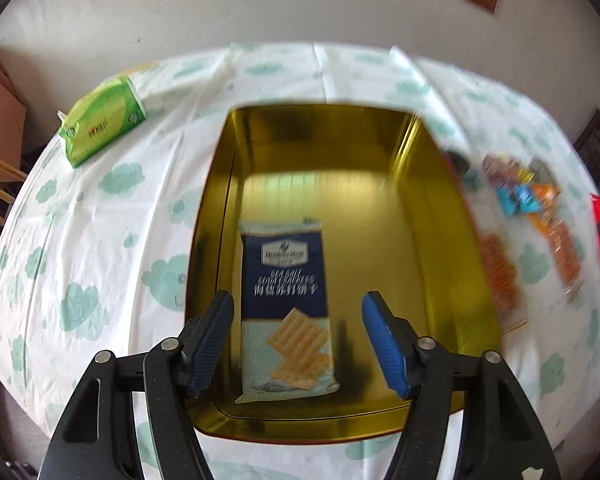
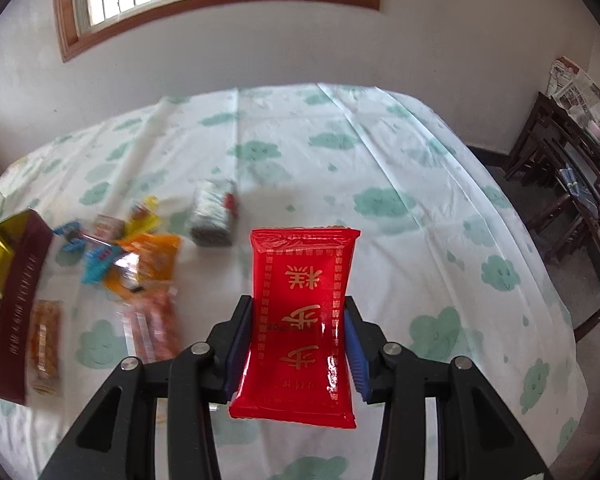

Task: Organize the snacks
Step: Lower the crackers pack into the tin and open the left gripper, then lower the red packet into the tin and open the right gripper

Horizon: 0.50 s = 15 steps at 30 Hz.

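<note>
Far left on the cloud-print white tablecloth (image 1: 100, 240): green soft tissue pack (image 1: 102, 120), lying flat, well apart from the rest.

Centre: gold-lined rectangular metal tin (image 1: 440, 208), dark red outside, open top. One navy-and-pale-blue sea salt soda cracker packet (image 1: 286, 312) lies flat on the tin floor, toward the left wall, long axis running front to back.

Left gripper (image 1: 298, 338) hangs over the near end of the tin, pointing down into it. Jaws spread wide, straddling the cracker packet's lower half; pads look clear of it, holding nothing.

Right of the tin: loose pile of small snack packets (image 2: 136, 264), blue, orange, yellow, blurred so labels are unreadable. Grey foil-wrapped block (image 2: 214, 216) lies just beyond the pile.

Right gripper (image 2: 296, 346) is up above the cloth, right of the pile, level and pointing toward the window wall. Jaws clamped on a glossy red plastic snack packet with gold characters (image 2: 300, 320), pinched at its waist by both side edges; packet is clear of the table, top end away from the gripper.

Far right: dark wooden side table (image 2: 572, 168) against the wall.
</note>
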Each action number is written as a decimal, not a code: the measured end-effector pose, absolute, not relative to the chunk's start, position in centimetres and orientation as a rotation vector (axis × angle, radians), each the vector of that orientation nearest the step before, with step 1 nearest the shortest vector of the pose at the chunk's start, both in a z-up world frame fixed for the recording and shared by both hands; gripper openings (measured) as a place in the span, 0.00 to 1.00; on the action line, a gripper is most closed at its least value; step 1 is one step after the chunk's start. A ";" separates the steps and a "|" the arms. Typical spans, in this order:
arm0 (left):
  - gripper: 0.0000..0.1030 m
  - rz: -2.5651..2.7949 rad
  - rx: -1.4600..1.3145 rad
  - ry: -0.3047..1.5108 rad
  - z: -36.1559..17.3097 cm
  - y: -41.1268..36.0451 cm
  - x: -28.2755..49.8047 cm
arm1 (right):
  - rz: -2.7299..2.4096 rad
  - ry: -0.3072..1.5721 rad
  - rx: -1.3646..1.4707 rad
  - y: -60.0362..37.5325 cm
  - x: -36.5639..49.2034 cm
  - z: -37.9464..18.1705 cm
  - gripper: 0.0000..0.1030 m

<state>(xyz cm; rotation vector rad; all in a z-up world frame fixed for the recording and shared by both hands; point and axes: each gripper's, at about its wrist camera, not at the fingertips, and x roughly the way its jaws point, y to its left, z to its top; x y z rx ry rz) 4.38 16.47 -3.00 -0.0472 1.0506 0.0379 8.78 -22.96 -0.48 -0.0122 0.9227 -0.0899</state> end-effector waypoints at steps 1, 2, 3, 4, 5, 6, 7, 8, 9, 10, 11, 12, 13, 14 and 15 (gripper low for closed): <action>0.66 0.036 -0.058 1.033 -2.5 16.5 4.2 | -0.075 0.913 -0.017 -22.2 8.8 -0.1 0.42; 0.69 0.041 -0.067 1.016 -2.1 16.6 3.9 | -0.047 0.904 -0.021 -21.0 8.6 0.5 0.42; 0.70 0.049 -0.075 1.001 -1.7 16.8 3.7 | -0.016 0.896 -0.022 -19.8 8.5 0.9 0.42; 0.73 0.057 -0.083 0.988 -1.3 17.0 3.5 | 0.007 0.891 -0.024 -18.8 8.4 1.2 0.42; 0.76 0.062 -0.088 0.984 -1.2 17.3 3.5 | 0.038 0.883 -0.030 -17.4 8.3 1.5 0.42; 0.77 0.072 -0.099 0.980 -0.9 17.7 3.4 | 0.071 0.877 -0.032 -16.0 8.1 1.8 0.42; 0.78 0.080 -0.108 0.976 -0.6 18.1 3.2 | 0.098 0.872 -0.031 -14.7 7.9 2.0 0.42; 0.78 0.088 -0.114 0.973 -0.5 18.5 3.2 | 0.131 0.869 -0.033 -13.2 7.7 2.2 0.42; 0.78 0.108 -0.120 0.971 -0.3 19.1 3.1 | 0.165 0.867 -0.035 -11.6 7.5 2.3 0.42; 0.78 0.134 -0.120 0.965 -0.1 19.7 2.9 | 0.189 0.868 -0.035 -10.4 7.4 2.4 0.42; 0.78 0.155 -0.120 0.958 0.0 20.2 2.7 | 0.225 0.873 -0.031 -8.8 7.3 2.4 0.42; 0.78 0.178 -0.123 0.951 0.1 20.8 2.5 | 0.257 0.879 -0.030 -7.5 7.2 2.4 0.42; 0.79 0.198 -0.127 0.948 0.2 21.3 2.2 | 0.290 0.886 -0.034 -5.8 7.1 2.4 0.42; 0.79 0.217 -0.130 0.949 0.2 21.8 2.0 | 0.311 0.889 -0.037 -4.6 6.9 2.3 0.42; 0.79 0.235 -0.137 0.950 0.1 22.4 1.8 | 0.338 0.893 -0.044 -3.1 6.8 2.2 0.42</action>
